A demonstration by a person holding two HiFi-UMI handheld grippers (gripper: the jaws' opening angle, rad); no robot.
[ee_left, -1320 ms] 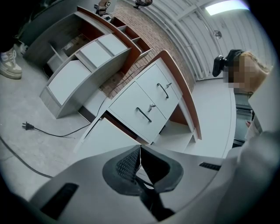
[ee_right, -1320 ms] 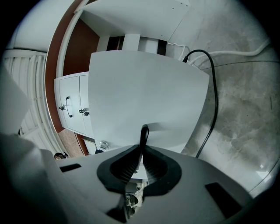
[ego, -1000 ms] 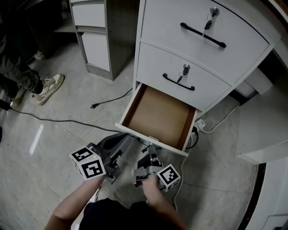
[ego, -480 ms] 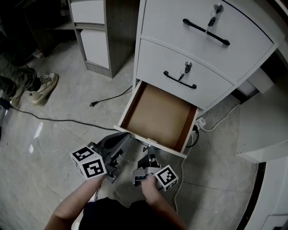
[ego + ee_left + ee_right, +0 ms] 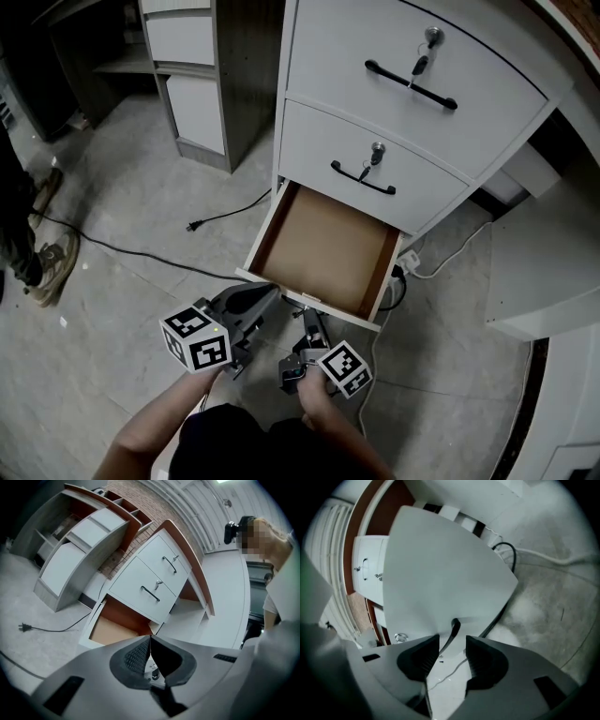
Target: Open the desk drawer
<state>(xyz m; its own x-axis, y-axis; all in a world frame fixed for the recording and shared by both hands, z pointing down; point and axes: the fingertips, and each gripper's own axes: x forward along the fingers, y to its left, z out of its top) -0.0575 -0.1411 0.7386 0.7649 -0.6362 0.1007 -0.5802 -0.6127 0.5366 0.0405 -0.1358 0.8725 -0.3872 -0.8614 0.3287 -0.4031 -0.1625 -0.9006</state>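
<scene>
The white desk pedestal has three drawers. Its bottom drawer (image 5: 328, 248) is pulled out and shows a bare brown inside. In front of that drawer's white front panel (image 5: 440, 564) is my right gripper (image 5: 311, 321). Its jaws have just been opening and now stand open around the thin black handle (image 5: 453, 626), with the pads off it. My left gripper (image 5: 270, 293) hangs just left of the drawer's front corner, shut, pads (image 5: 140, 653) together on nothing. The middle drawer (image 5: 370, 173) and top drawer (image 5: 412, 70) are closed, each with a key in its lock.
A black power cord with its plug (image 5: 197, 223) lies on the floor left of the drawer. White and black cables (image 5: 441, 262) run at the right of it. Another cabinet (image 5: 192, 84) stands at the back left. A person's shoes (image 5: 47, 253) are at the far left.
The bottom drawer stays pulled out as before. My right gripper has rolled a little at the drawer front. The person's feet at the left have shifted.
</scene>
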